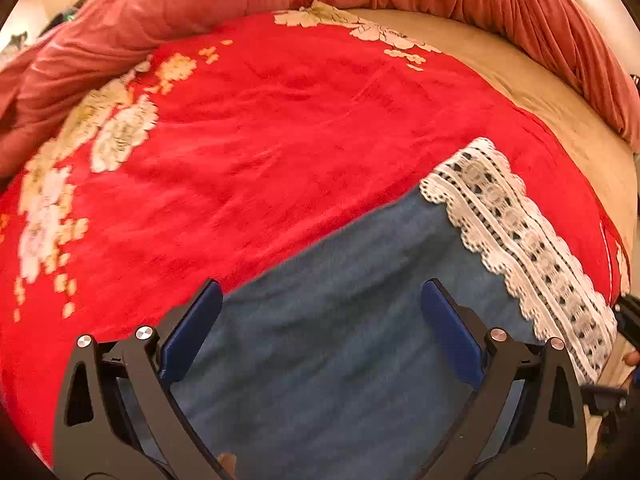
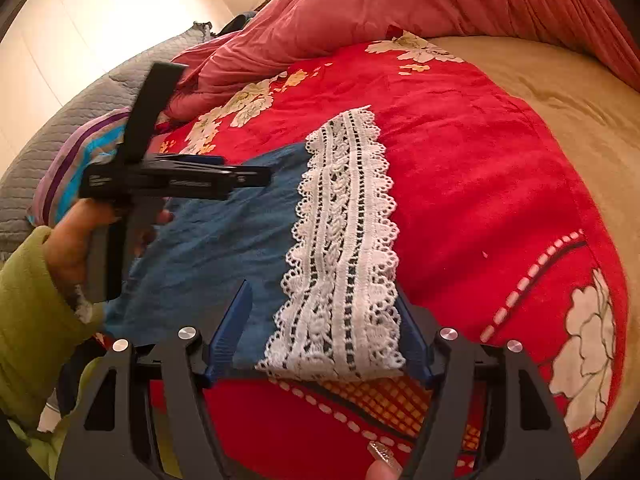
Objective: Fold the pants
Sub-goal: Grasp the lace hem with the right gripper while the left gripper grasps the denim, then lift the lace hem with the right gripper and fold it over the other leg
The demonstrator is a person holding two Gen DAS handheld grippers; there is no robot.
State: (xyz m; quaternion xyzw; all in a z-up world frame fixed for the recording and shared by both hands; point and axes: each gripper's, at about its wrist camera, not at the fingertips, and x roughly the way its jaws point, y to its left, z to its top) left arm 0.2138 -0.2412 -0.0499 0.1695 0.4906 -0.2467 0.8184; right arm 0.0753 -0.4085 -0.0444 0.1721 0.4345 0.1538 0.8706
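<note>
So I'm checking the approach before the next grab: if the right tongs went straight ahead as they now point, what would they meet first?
Most likely the white lace hem of the blue pants: the open right tongs already straddle its near end, though depth is unclear.

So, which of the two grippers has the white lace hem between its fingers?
The right gripper: white lace hem lies between its open fingers; the left gripper frames only blue cloth.

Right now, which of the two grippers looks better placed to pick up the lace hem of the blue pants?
Probably the right gripper: its open fingers straddle the lace hem at the pants' near edge. The left gripper, also open, hovers over plain blue cloth, the lace off to its side.
</note>
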